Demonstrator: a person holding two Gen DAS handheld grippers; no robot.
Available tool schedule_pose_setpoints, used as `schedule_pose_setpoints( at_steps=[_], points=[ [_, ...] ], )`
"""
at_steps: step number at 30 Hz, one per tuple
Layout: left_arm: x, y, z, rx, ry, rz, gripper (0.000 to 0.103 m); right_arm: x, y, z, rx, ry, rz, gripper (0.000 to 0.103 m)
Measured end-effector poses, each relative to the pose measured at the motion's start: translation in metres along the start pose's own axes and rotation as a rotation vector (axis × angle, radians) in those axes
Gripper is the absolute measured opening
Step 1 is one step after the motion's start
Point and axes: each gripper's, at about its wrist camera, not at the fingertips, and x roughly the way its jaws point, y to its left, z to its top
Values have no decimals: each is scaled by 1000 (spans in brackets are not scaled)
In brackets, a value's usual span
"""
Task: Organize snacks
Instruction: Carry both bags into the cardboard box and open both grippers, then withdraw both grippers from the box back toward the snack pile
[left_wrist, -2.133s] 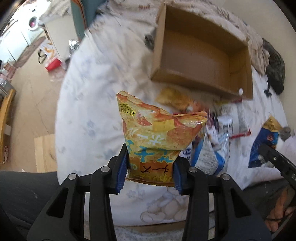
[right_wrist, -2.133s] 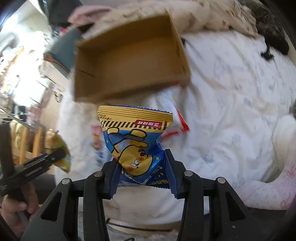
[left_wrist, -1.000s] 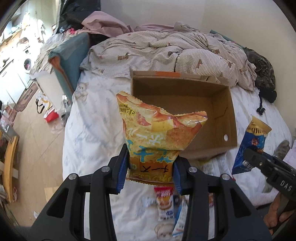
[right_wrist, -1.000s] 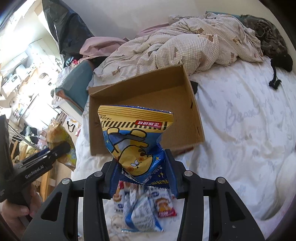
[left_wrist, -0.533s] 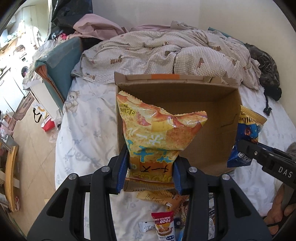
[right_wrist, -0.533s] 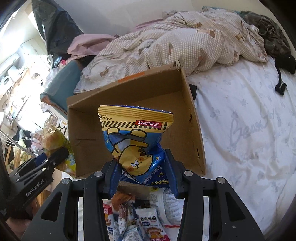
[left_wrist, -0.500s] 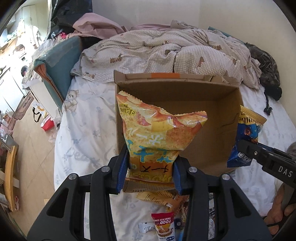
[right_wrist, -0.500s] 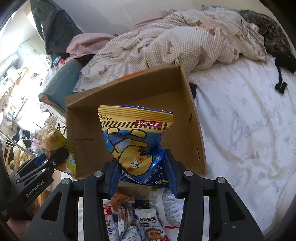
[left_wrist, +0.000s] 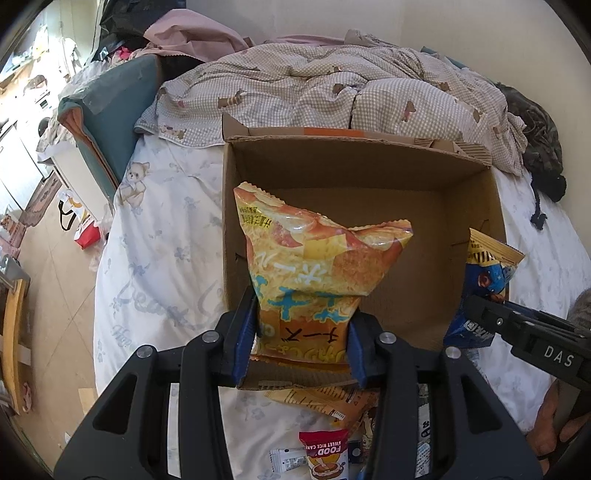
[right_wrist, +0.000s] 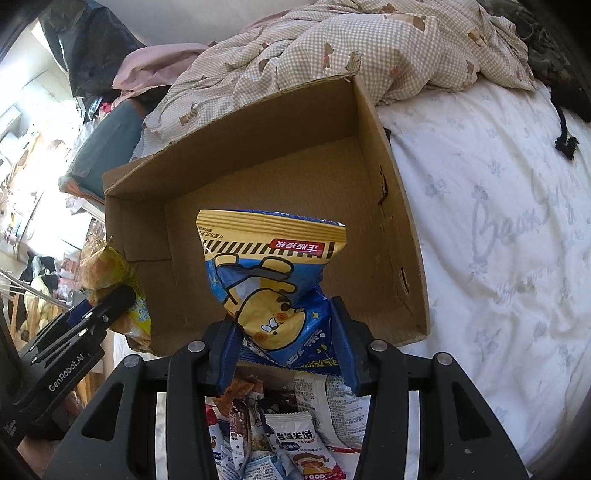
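The left gripper (left_wrist: 301, 341) is clamped on the lower end of an orange-yellow chip bag (left_wrist: 314, 266), which stands up out of its blue pads with the crimped top edge farthest from the hand; the right gripper (right_wrist: 284, 347) has a blue-and-yellow snack bag (right_wrist: 275, 280) between its pads in the same upright way, pinched at the waist, and its jaws are just opening, the pads seemingly not yet clear of the foil. Directly ahead of and below both sets of fingers lies the open cardboard box (left_wrist: 476, 206) on the white printed bedsheet (right_wrist: 498, 221), its floor bare, so each bag hangs over the near part of the box; each gripper shows at the edge of the other's view, the two side by side. Under the grippers, on the hand side of the box's near wall, a heap of small snack packets (right_wrist: 291, 439) waits, among them a red rice-cake packet (left_wrist: 325, 452). The step looks to be the drop into the box; to do it well, each bag's lower end should be carried past the near wall before the pads part fully, so it falls inside and not back onto the heap; keeping one bag toward the left wall and the other toward the right would leave the middle free for the packets.
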Motion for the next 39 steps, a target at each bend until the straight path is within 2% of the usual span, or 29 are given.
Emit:
schedule_pose_setpoints(
  at_steps=[10,13,15,16,17,18,19,20,33,39],
  points=[
    [0,0,-3,-4,9,-10,41,0,-1,-1,19,-2,16,50],
    [-2,-1,-4,6,-3,1,55,-1,-3,0,33,-5,28,55],
    [-5,-2,-3,6,-17,8,71,-4,-3,0,36,-21,28,60],
    [-7,-1,-3,3,-24,6,75,-6,-4,1,39,-32,29,66],
    [-8,-1,-2,-2,-29,1,82,-7,-4,1,43,-40,26,77],
    [-10,0,-2,-8,-34,-6,85,-9,-5,2,52,-56,23,82],
    [-11,1,-2,-15,-38,-14,86,-12,-5,2,60,-74,22,87],
    [-12,2,-1,-21,-40,-20,86,-14,-6,2,63,-87,21,88],
    [-22,4,0,-18,-85,-11,86,-12,2,4,17,-78,16,88],
    [-35,14,-4,-46,-109,-15,86,-22,7,4,18,-111,26,88]
  ],
)
